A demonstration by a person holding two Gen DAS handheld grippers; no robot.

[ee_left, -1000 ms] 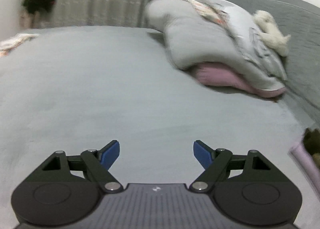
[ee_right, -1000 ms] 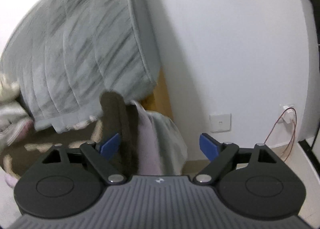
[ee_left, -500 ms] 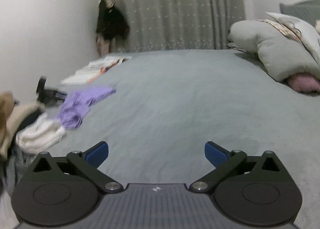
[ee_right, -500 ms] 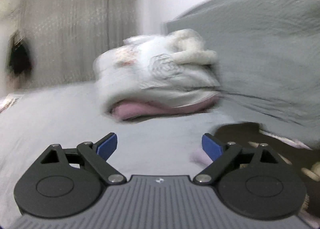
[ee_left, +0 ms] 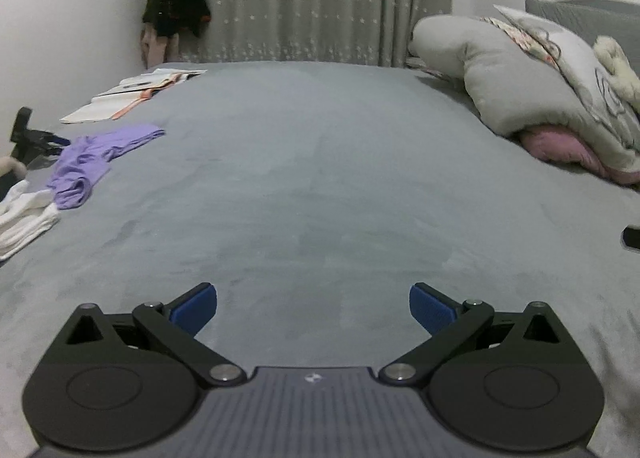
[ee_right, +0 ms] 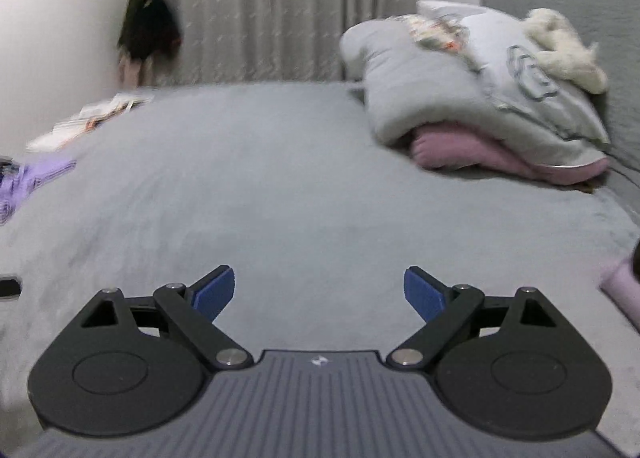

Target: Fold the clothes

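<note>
A crumpled purple garment (ee_left: 90, 160) lies at the left edge of the grey bed (ee_left: 312, 178), with a white garment (ee_left: 24, 214) beside it nearer the edge. The purple garment shows blurred at the far left of the right wrist view (ee_right: 32, 182). My left gripper (ee_left: 313, 308) is open and empty, low over the bed's near part. My right gripper (ee_right: 319, 292) is open and empty, also over the bed, to the right of the left one. Both are well away from the clothes.
Grey pillows over a pink one (ee_left: 552, 98) are piled at the right by the headboard. Papers or a book (ee_left: 132, 94) lie at the far left corner. Dark clothes (ee_left: 174, 10) hang by the curtain. A pinkish cloth (ee_right: 624, 290) shows at the right edge.
Both grippers swung left: the left from the pillows to the bed's left side with the clothes, the right from the wall and headboard to the bed. Both stayed open.
</note>
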